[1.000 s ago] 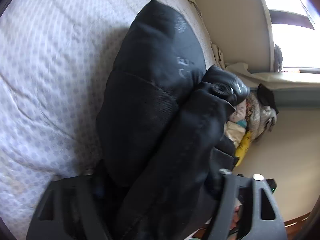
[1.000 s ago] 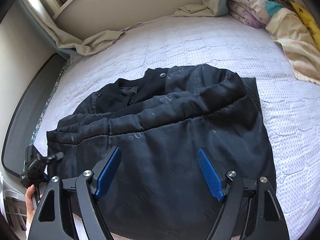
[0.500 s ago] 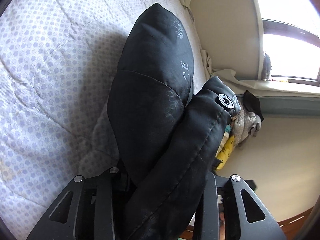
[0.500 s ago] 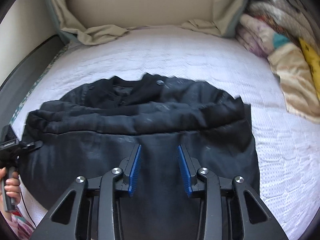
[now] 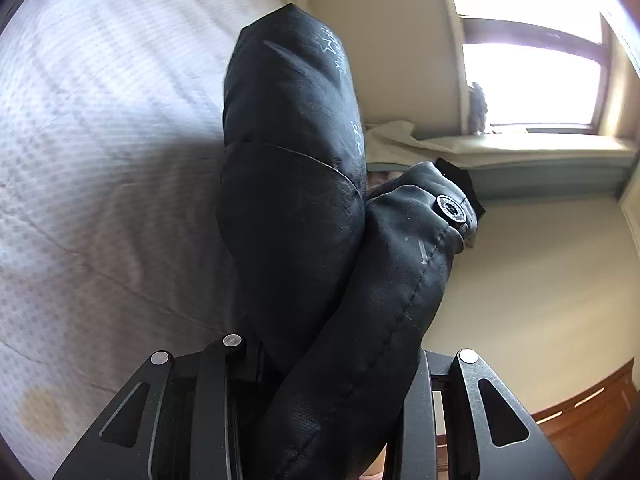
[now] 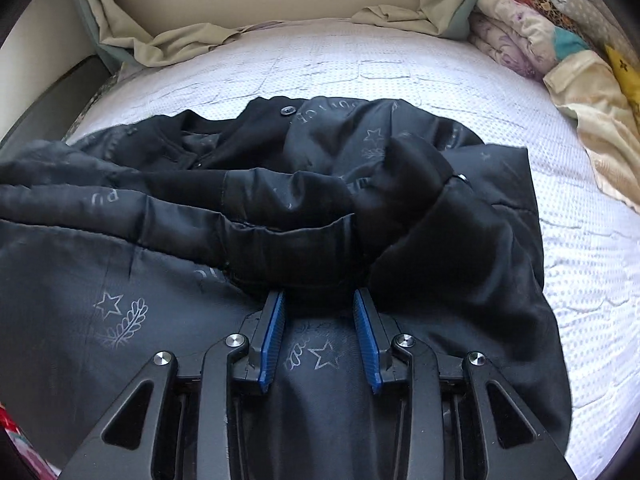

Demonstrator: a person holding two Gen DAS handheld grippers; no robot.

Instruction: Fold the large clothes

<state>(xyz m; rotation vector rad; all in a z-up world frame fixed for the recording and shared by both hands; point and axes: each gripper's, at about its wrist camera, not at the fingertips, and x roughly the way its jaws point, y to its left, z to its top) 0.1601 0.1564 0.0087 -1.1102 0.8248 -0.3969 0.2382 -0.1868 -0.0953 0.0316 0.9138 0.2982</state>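
Left wrist alone shows the window; right wrist, bedding pile.

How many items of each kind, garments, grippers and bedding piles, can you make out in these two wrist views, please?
Black jackets: 1, the black jacket on the bed.
Grippers: 2, the left gripper and the right gripper, each closed on jacket fabric.
Piles of folded bedding: 1, the bedding pile at the far right.
Total: 4

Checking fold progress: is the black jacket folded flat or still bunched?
Still bunched: the black jacket lies rumpled on the bed, a sleeve heaped across it.
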